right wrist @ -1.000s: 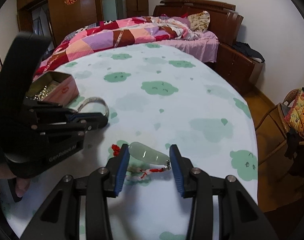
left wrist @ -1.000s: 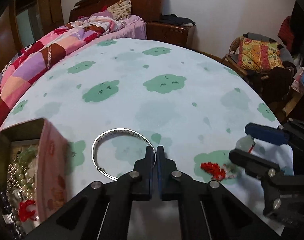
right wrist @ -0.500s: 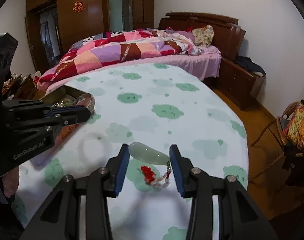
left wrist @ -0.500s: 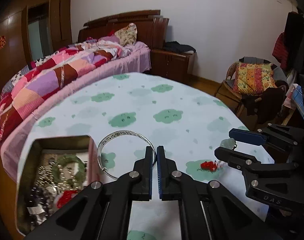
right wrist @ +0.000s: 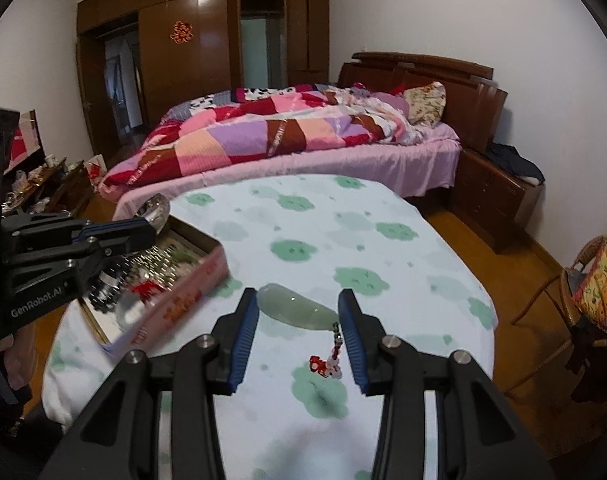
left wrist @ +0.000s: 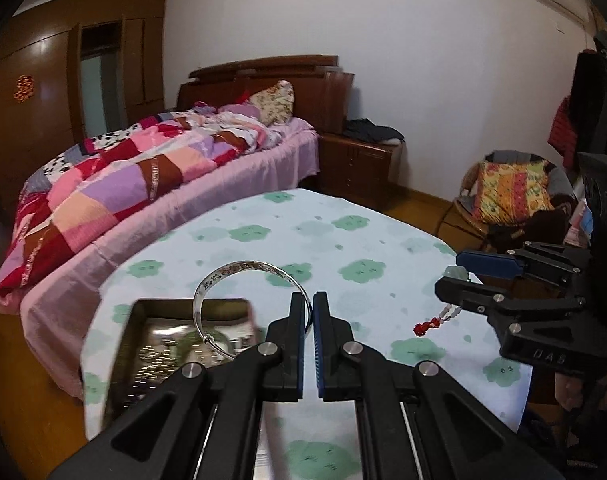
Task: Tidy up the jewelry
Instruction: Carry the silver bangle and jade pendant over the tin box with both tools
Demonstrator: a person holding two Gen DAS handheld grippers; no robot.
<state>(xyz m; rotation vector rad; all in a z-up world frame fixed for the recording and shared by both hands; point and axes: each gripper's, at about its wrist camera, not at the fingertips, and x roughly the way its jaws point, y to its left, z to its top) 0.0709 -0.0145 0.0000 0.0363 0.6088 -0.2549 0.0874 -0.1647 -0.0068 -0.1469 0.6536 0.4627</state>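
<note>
The left tool (left wrist: 309,312) sits at the lower centre of the left wrist view, its two fingers pressed almost together and pinching the rim of a silver bangle (left wrist: 239,276). The bangle stands up from the fingertips and leans toward the left of the frame, its lower curve hanging over the open tin box (left wrist: 135,320) in the lower left. The box rests on the bench (left wrist: 343,240) under a pale cloth printed with green clouds, and holds a jumble of beads and chains; the details are blurred.

In the right wrist view, the right tool (right wrist: 299,320) fills the lower centre, its blue-padded fingers partly spread and clamped on either end of a pale green jade pendant (right wrist: 295,310). The pendant lies crosswise between the pads, and a short beaded string with a red tassel (right wrist: 325,364) dangles from its right end, clear of the cloth. The same box (right wrist: 171,304), pink on its outer wall, appears at the left of this frame near the bench edge, with the left tool (right wrist: 143,230) hovering over it.

Beyond the bench, in the upper half of both views, stands a bed (right wrist: 283,136) with a patchwork quilt.
</note>
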